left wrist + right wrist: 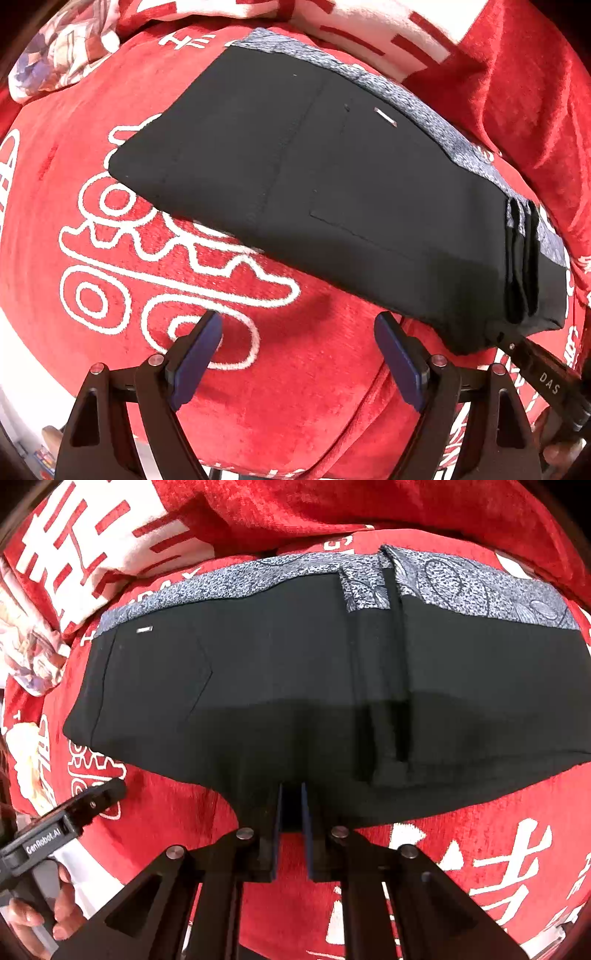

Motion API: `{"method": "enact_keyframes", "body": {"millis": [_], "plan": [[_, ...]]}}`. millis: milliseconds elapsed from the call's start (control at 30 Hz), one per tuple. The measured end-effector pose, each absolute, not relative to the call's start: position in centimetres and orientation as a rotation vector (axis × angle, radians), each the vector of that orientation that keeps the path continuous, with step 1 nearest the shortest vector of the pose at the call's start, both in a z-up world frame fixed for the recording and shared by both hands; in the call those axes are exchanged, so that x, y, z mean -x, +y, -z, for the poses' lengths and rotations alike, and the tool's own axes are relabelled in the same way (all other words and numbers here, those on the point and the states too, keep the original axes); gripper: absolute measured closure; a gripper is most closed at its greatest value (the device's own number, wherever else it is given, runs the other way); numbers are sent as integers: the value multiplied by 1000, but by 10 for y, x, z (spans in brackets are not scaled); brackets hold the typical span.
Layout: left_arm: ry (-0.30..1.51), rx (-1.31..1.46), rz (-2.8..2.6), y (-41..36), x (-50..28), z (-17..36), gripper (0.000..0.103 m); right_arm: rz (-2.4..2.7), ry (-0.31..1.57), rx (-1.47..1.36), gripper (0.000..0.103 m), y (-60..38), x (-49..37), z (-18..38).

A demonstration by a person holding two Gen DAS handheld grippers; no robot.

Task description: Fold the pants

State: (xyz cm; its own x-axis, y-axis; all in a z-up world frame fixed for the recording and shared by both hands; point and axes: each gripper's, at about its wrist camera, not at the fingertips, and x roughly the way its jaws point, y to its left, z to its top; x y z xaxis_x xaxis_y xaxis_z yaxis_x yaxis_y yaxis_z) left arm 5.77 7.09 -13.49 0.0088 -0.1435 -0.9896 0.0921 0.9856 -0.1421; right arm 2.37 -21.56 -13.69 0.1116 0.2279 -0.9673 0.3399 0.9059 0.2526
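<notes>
Black pants [314,166] with a grey patterned lining strip [424,107] lie folded on a red blanket [277,387]. My left gripper [297,325] hangs open over the bare blanket just in front of the pants' near edge, nothing between its blue pads [195,365]. In the right wrist view the pants [258,683] fill the middle, with a folded seam stack [388,701] right of centre. My right gripper [291,794] is shut on the pants' near edge, black cloth showing between its jaws. From the left wrist view the right gripper [498,334] meets the pants' lower right corner.
The red blanket [461,830] carries white characters and rises in folds behind the pants [295,509]. A floral cloth [55,48] lies bunched at the far left. A hand [37,915] holds the left gripper's handle [44,838] at the lower left.
</notes>
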Motion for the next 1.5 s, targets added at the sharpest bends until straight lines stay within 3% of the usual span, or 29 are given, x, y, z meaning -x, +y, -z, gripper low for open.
{"method": "enact_keyframes", "body": {"millis": [367, 667, 833, 1200, 1400, 1500], "plan": [[1499, 137, 176, 102, -84, 130, 18, 89, 1497, -420, 88, -205, -32, 138], [1455, 552, 279, 169, -106, 150, 16, 92, 1496, -425, 87, -207, -32, 139], [1413, 716, 401, 167, -111, 154, 13, 82, 1495, -421, 87, -207, -32, 139], [1361, 814, 331, 155, -116, 162, 7, 85, 1488, -410, 87, -207, -34, 141], [1245, 671, 394, 127, -119, 125, 7, 81, 1501, -395, 87, -206, -36, 140], [1311, 547, 303, 117, -132, 142, 7, 77, 1500, -391, 87, -205, -36, 142]]}}
